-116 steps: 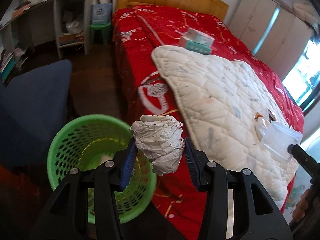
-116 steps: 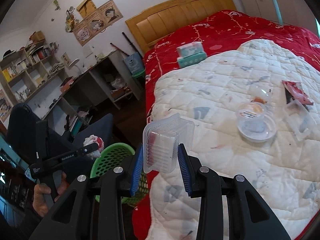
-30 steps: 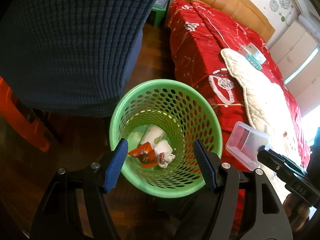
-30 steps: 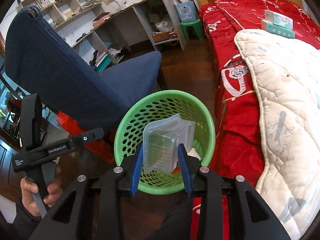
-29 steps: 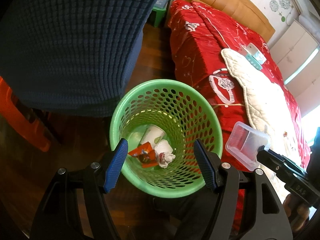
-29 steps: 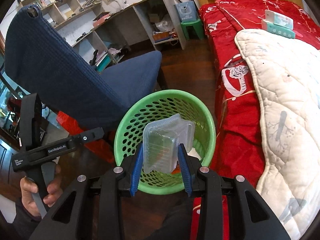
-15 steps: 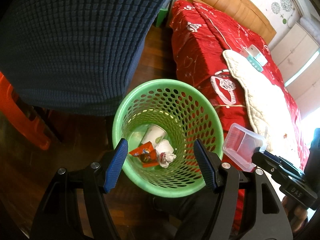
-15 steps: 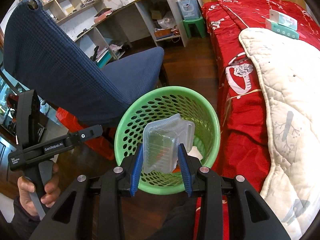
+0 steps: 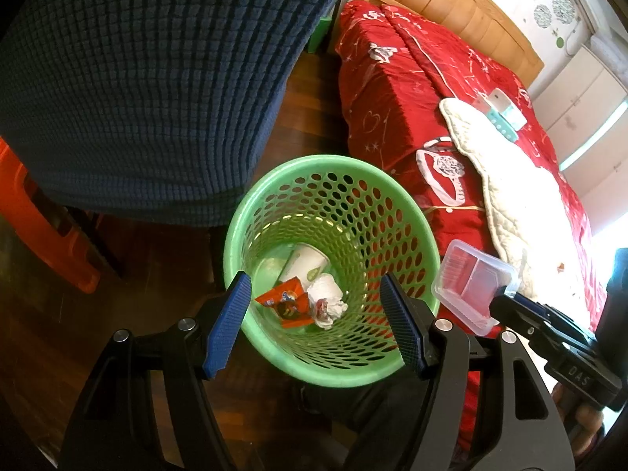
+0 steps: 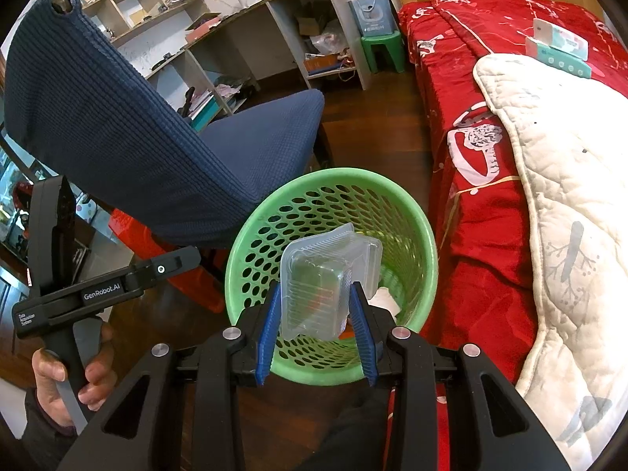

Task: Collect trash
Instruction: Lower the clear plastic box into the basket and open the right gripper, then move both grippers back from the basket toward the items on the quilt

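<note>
**Clear box over the bin, one drop from done**

The right gripper point(image 10: 316, 329) pinches a clear plastic box point(image 10: 327, 284) between its blue pads, and the box hangs over the open mouth of the green bin point(image 10: 251, 243). From the left wrist view the same box point(image 9: 473, 288) sits at the bin's point(image 9: 274, 180) right rim, just above its edge, so it looks only partly over the opening (a small shift inward would make the drop surer).

The left gripper point(image 9: 316, 322) is spread wide with nothing between its pads; it hovers above the bin, looking straight in.

What is already collected: on the bin floor lie a paper cup point(image 9: 304, 265), an orange wrapper point(image 9: 284, 300) and a crumpled wad of paper point(image 9: 327, 300).

What is left, as far as these views show: the box has yet to be let go. The bed point(image 10: 463, 90) beside the bin carries a white quilt point(image 10: 569, 180) and, farther up, a tissue pack point(image 10: 559, 51), which reads as a household item and not trash. The visible part of the quilt shows no clear litter, though much of it is washed out by window light in the left view and cropped in the right, so I cannot tell whether more pieces wait there. A blue chair point(image 10: 157, 149) stands close behind the bin.
</note>
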A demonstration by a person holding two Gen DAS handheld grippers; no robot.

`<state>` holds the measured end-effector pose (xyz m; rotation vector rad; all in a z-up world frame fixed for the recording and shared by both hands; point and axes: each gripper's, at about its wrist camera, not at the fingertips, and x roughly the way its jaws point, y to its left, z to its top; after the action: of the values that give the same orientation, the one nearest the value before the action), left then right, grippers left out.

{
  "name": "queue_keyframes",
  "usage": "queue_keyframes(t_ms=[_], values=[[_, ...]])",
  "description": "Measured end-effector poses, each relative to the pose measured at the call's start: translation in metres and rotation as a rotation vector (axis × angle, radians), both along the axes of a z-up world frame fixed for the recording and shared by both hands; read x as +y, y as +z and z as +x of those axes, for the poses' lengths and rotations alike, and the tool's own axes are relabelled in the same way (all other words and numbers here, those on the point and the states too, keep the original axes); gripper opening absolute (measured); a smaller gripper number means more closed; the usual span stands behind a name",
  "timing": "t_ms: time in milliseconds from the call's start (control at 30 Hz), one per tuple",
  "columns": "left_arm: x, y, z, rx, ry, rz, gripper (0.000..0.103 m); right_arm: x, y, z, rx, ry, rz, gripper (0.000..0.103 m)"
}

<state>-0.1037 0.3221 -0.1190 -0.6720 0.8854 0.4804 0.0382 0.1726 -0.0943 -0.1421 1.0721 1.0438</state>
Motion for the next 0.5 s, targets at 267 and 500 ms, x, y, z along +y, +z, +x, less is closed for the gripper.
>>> queue_keyframes(t_ms=[267, 500], values=[[0.0004, 0.0005, -0.0009, 0.002, 0.002, 0.002, 0.067, 0.0065, -0.0053, 0.0016, 0.005, -0.003, -0.011, 0.035], [0.0, 0.0006, -0.0008, 0.002, 0.001, 0.005, 0.067, 0.0049, -0.0023, 0.0042, 0.011, -0.012, 0.006, 0.043]])
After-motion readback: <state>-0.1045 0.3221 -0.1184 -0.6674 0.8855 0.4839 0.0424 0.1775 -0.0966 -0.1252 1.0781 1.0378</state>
